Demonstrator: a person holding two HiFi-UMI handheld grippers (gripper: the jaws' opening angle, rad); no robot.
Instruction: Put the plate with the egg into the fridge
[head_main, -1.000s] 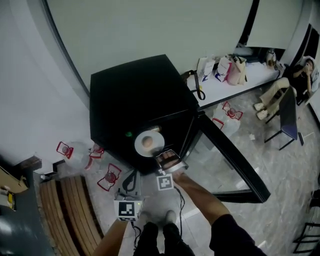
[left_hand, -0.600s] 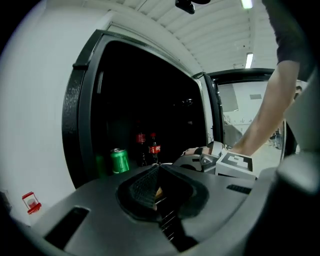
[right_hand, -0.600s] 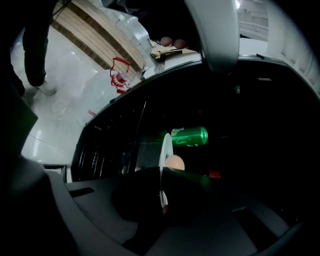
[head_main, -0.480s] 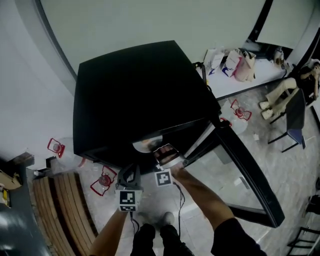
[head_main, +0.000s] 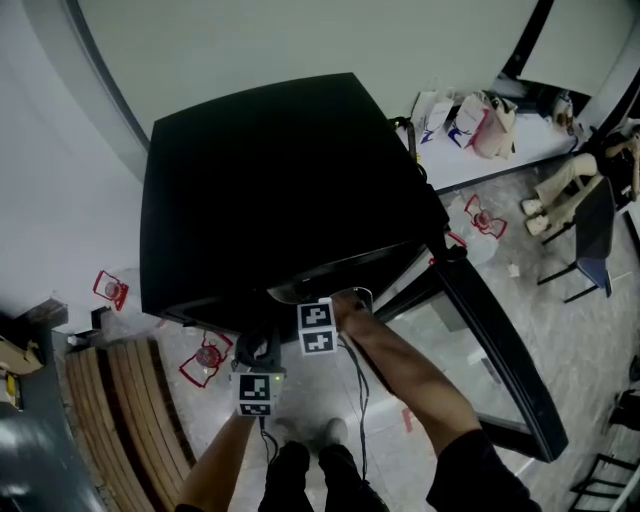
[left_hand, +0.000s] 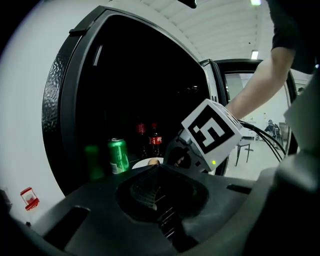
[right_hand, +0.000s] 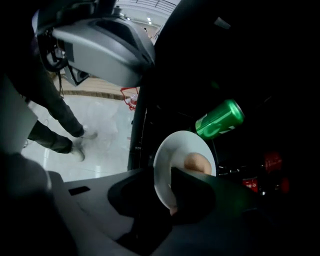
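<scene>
**Plate delivery into the fridge (head_main: 280, 180), late stage.** The door (head_main: 500, 350) is swung open at 4 o'clock of the cabinet. The right gripper (right_hand: 162, 192) is reached inside. Its jaws have just been opening and are seen slightly apart, with the rim of the plate (right_hand: 175, 145) between them, apparently not pinched. The egg (right_hand: 198, 164) is carried on the plate, and a green can (right_hand: 220, 119) is seen at 1 o'clock of it. The left gripper (left_hand: 157, 169), jaws together and empty, is held outside at 7 o'clock of the right. Placement is judged nearly done; withdrawal and door closing are left
</scene>
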